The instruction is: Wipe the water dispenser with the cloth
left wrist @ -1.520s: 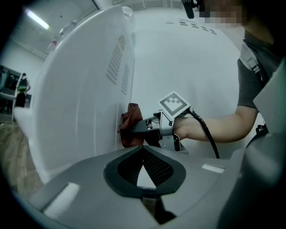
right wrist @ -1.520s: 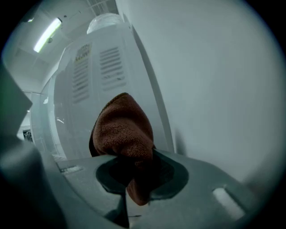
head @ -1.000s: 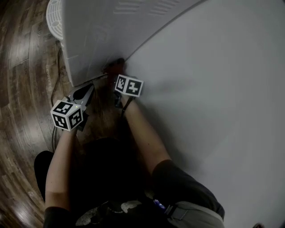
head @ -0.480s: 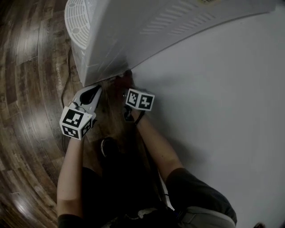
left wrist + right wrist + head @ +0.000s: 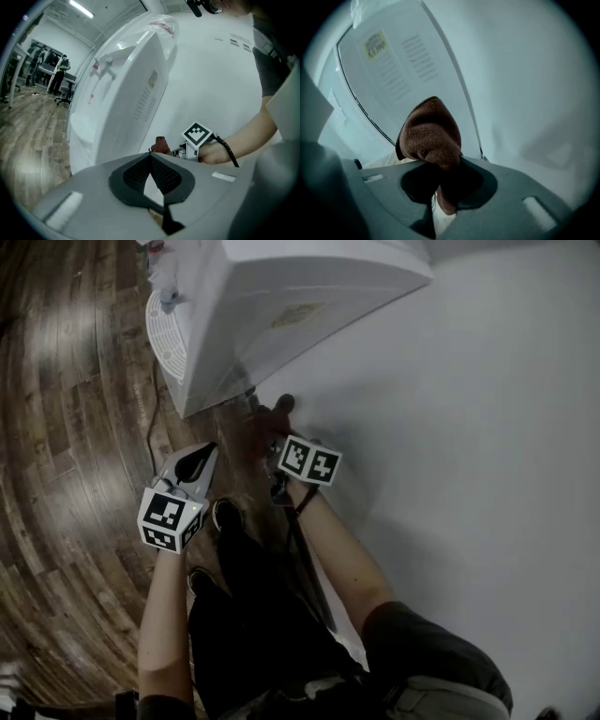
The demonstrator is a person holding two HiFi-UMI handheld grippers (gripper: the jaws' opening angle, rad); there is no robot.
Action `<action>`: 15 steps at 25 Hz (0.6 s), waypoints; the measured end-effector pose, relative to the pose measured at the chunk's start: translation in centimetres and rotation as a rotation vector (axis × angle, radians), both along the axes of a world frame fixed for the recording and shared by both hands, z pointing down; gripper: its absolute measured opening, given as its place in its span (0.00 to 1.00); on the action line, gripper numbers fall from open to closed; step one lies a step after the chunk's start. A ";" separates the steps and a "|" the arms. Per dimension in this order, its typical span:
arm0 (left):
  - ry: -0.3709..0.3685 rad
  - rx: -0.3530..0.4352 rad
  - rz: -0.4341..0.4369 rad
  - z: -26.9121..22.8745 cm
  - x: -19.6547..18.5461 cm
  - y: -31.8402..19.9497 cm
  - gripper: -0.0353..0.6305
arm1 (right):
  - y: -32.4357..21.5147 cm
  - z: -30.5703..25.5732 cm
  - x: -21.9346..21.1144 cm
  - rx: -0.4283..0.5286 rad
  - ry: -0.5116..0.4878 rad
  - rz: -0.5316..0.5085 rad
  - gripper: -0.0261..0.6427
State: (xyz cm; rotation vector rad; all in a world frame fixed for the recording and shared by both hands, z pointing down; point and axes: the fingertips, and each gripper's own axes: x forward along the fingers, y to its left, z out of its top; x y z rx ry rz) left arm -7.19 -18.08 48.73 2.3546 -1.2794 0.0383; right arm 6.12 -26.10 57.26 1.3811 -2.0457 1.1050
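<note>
Fingers (image 5: pixel 474 182) of the right gripper (image 5: pixel 443 163) are shown clamped on a folded brown cloth (image 5: pixel 431 133), which is bunched above the jaws and is held up before the vented, labelled side panel of the white water dispenser (image 5: pixel 389 79). Fingertips of the left gripper (image 5: pixel 151 155) are pressed together with nothing between them, and that gripper is held idle just beside the dispenser's lower edge. In the head view, the cloth (image 5: pixel 282 407) is seen low down, at the corner where the dispenser (image 5: pixel 281 306) meets the white wall (image 5: pixel 469 427), above the wood floor (image 5: pixel 66 427). The task is judged to be under way on this side panel. No streak or damp patch is visible, so the area already wiped cannot be established, and the front with its taps (image 5: pixel 105 70) and the top are judged as left to do. Contact between cloth and panel cannot be confirmed. The dispenser's top is cut off in the head view, and the label print is too small to be read.
</note>
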 end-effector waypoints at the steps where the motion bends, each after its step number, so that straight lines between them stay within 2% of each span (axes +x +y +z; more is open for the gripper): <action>1: 0.012 0.010 0.004 -2.6 0.3 0.3 0.08 | 0.3 -2.8 0.0 0.010 -0.008 0.003 0.13; 7: 0.083 0.051 0.037 -17.1 2.6 2.2 0.08 | 2.8 -18.0 -0.9 0.066 -0.067 -0.032 0.13; 12: 0.060 0.140 0.104 -28.5 3.1 3.4 0.08 | 4.6 -30.6 -2.8 0.186 -0.127 -0.070 0.13; 15: 0.067 0.198 0.115 -34.3 3.3 5.3 0.08 | 7.0 -36.9 -3.2 0.245 -0.162 -0.092 0.13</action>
